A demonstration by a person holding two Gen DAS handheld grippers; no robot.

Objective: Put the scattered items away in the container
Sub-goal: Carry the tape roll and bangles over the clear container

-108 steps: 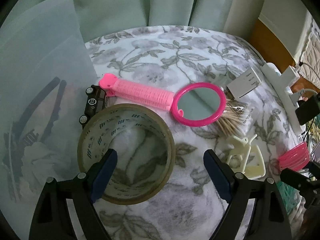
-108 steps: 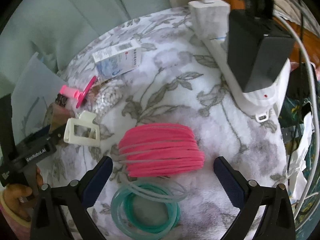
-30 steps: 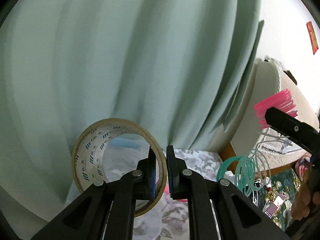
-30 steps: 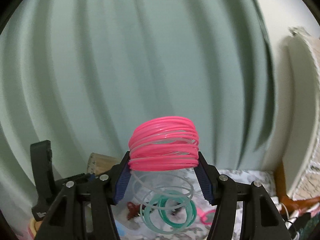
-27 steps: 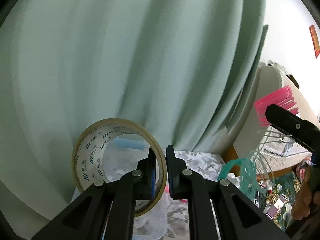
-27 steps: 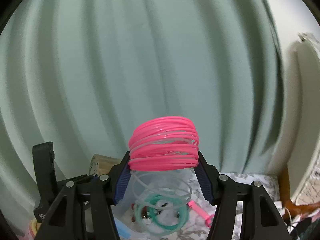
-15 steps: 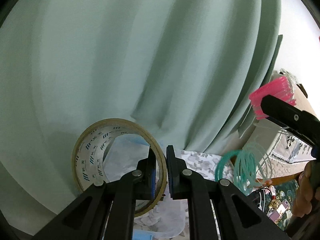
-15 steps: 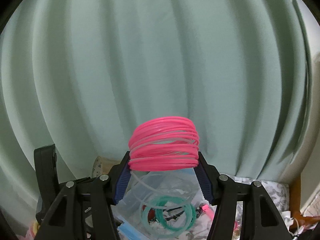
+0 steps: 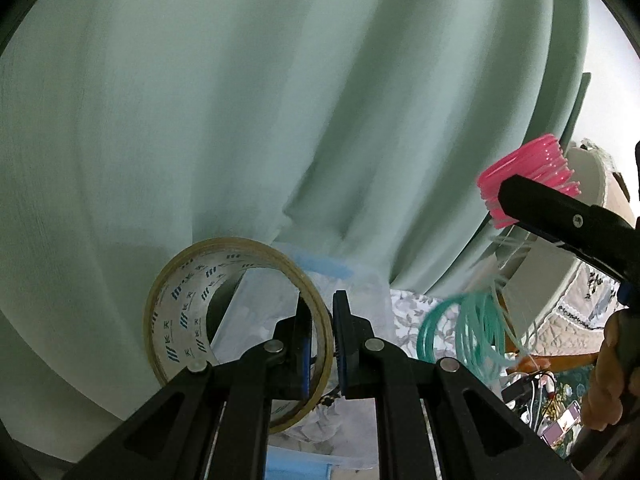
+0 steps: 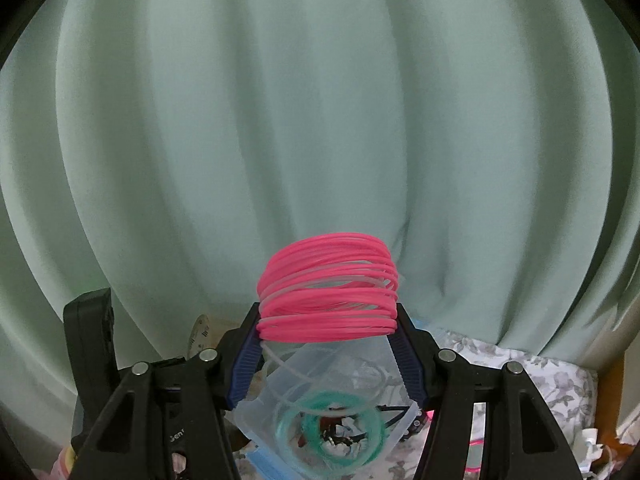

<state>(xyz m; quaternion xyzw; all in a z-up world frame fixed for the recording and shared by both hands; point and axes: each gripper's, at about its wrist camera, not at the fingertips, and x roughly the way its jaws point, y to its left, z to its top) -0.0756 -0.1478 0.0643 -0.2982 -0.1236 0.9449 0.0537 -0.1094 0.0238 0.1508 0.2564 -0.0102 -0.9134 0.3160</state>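
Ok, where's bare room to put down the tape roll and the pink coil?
Bare floral cloth lies right of the clear container, below the curtain. The container's near-left corner looks free; its middle, under the green coil, is crowded.

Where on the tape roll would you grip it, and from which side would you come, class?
Grip the tape roll by its thin wall, one finger inside the open core and one outside, coming edge-on at the rim. The left gripper holds it this way; the hollow ring suits shut jaws.

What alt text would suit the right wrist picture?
The right gripper clamps a pink coil, its clear and green loops dangling over a clear plastic container. Pale green curtain fills the background.
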